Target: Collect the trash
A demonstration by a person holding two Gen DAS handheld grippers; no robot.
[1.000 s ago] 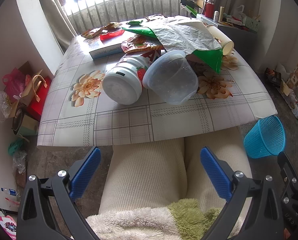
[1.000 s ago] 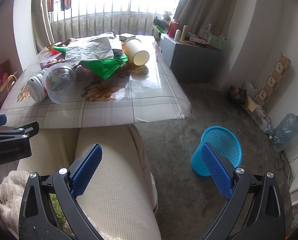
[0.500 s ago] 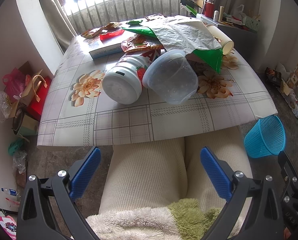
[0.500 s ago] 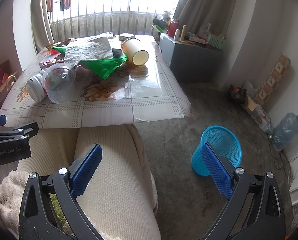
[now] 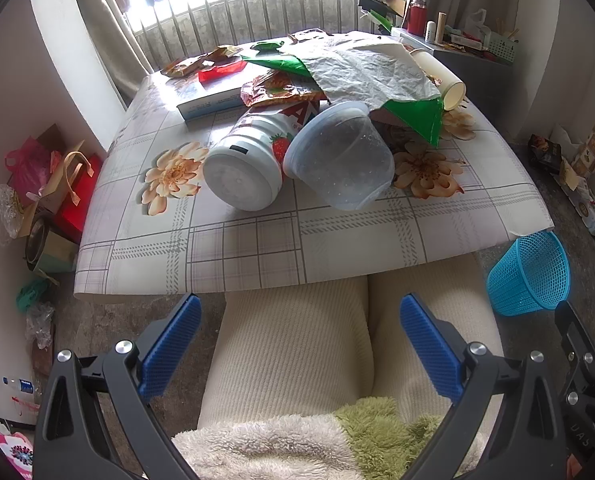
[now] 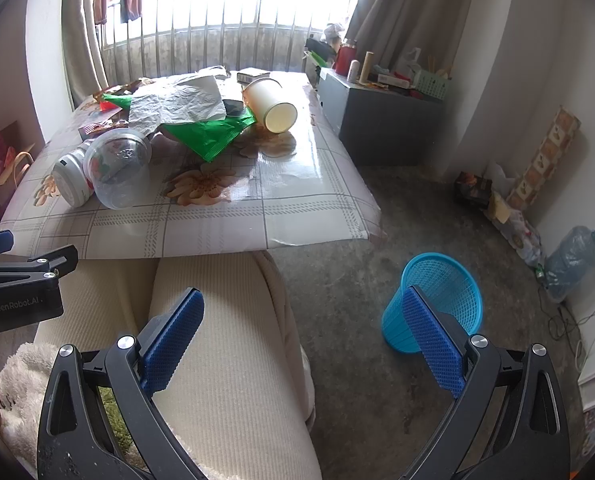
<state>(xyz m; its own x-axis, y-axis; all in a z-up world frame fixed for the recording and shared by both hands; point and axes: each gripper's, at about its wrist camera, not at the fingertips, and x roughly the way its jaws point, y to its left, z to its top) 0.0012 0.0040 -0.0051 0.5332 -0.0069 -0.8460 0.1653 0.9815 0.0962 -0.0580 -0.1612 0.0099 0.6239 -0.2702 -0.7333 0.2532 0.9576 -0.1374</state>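
Note:
Trash lies heaped on a low table [image 5: 257, 244] [image 6: 297, 208]: a clear plastic tub [image 5: 341, 156] [image 6: 117, 168] on its side, a white strawberry jar [image 5: 249, 160] [image 6: 71, 178], a paper cup [image 5: 445, 84] [image 6: 271, 104], green wrappers [image 5: 413, 114] [image 6: 205, 136] and crumpled white paper [image 5: 361, 68] [image 6: 177, 102]. A blue mesh basket [image 5: 531, 276] [image 6: 437, 304] stands on the floor right of the table. My left gripper [image 5: 299, 320] hangs open above the person's cream-clad lap, short of the table. My right gripper [image 6: 303, 320] is open too, over the knee and floor, its right finger in front of the basket.
A grey cabinet [image 6: 381, 116] with bottles stands beyond the table's right side. Bags and boxes [image 5: 45, 184] crowd the floor on the left. A water jug [image 6: 573, 256] and clutter line the right wall. Bare concrete floor [image 6: 357, 264] lies between table and basket.

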